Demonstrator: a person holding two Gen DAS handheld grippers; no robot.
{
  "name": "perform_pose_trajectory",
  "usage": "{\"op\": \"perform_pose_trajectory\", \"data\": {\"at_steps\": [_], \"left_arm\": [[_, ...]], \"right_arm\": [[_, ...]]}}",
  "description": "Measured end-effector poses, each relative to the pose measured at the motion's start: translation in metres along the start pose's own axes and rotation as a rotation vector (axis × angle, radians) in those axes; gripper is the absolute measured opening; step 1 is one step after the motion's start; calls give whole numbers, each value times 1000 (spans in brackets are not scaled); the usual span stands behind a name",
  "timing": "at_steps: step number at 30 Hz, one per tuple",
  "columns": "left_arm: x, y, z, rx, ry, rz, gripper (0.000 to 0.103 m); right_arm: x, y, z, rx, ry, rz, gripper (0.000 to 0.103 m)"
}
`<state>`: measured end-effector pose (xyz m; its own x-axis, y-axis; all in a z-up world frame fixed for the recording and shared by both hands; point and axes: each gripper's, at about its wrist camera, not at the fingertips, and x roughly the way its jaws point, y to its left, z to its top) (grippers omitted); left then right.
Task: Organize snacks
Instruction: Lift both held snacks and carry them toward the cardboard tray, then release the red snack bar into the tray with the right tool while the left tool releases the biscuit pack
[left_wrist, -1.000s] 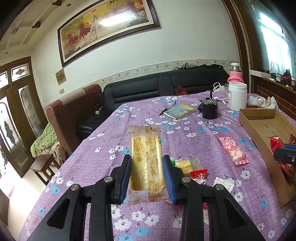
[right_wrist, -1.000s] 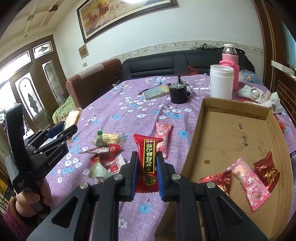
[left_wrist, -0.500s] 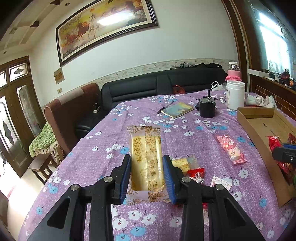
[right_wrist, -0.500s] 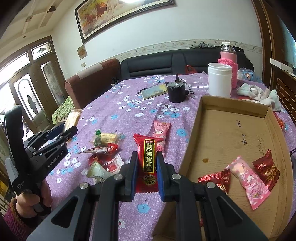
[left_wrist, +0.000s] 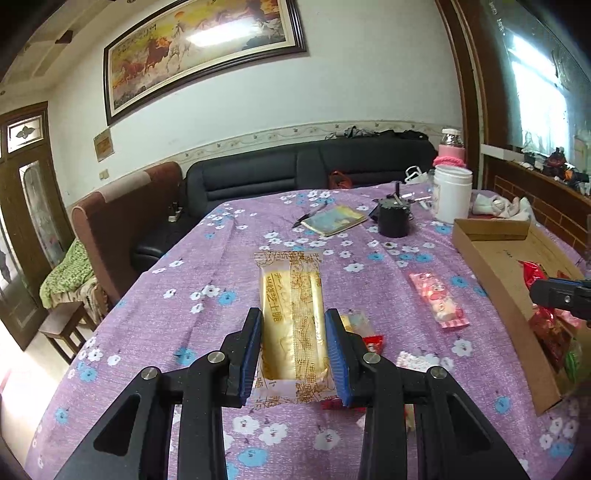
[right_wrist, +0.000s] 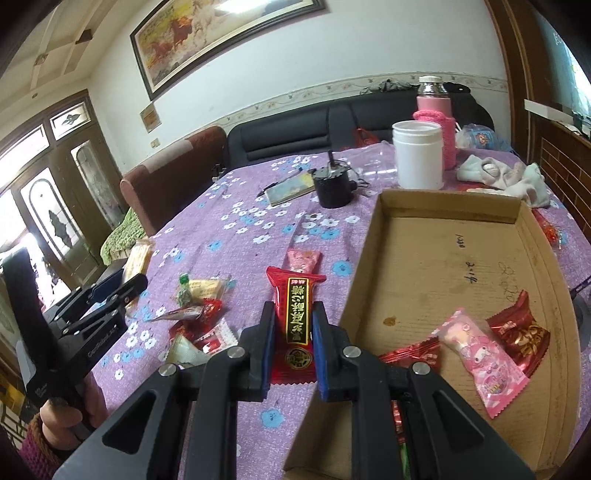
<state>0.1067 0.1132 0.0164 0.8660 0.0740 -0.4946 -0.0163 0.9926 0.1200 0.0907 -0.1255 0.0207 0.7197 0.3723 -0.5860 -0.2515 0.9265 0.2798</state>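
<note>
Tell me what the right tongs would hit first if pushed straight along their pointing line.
Probably the purple tablecloth near the pink snack packet lying just beyond the held red snack packet. The right tongs tilt downward; depth is unclear.

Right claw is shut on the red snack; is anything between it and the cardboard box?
Only the box's low near wall. The red snack, held in the right claw, is just left of the cardboard box, whose floor beyond that wall is bare.
</note>
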Motion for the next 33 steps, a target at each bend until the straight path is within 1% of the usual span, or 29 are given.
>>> {"op": "perform_pose_trajectory", "data": {"at_steps": [3, 6, 11, 13, 14, 16, 18, 24, 28, 33], "left_arm": [[0, -2, -1, -2, 1, -13, 36], [4, -5, -2, 0, 15, -20, 36], [-3, -5, 1, -24, 1, -40, 36], [-5, -5, 2, -36, 7, -52, 36], [-5, -6, 3, -41, 16, -65, 36], [-8, -9, 4, -36, 17, -64, 36], [-12, -15, 7, -21, 15, -72, 36], [-28, -40, 14, 27, 15, -116, 36], [-37, -68, 23, 43, 36, -177, 36], [-45, -108, 30, 83, 31, -252, 36]], "right_arm": [[-4, -3, 3, 2, -16, -16, 17], [-13, -15, 10, 20, -43, -41, 17], [-34, -54, 25, 64, -102, -127, 18], [-41, -75, 30, 93, -107, -153, 18], [-42, -83, 31, 104, -104, -157, 18], [-43, -97, 31, 126, -95, -172, 18], [-41, -103, 30, 137, -83, -180, 18], [-27, -108, 26, 131, -18, -215, 19], [-23, -108, 22, 139, 13, -223, 19], [-20, -105, 21, 124, 23, -226, 19]]}}
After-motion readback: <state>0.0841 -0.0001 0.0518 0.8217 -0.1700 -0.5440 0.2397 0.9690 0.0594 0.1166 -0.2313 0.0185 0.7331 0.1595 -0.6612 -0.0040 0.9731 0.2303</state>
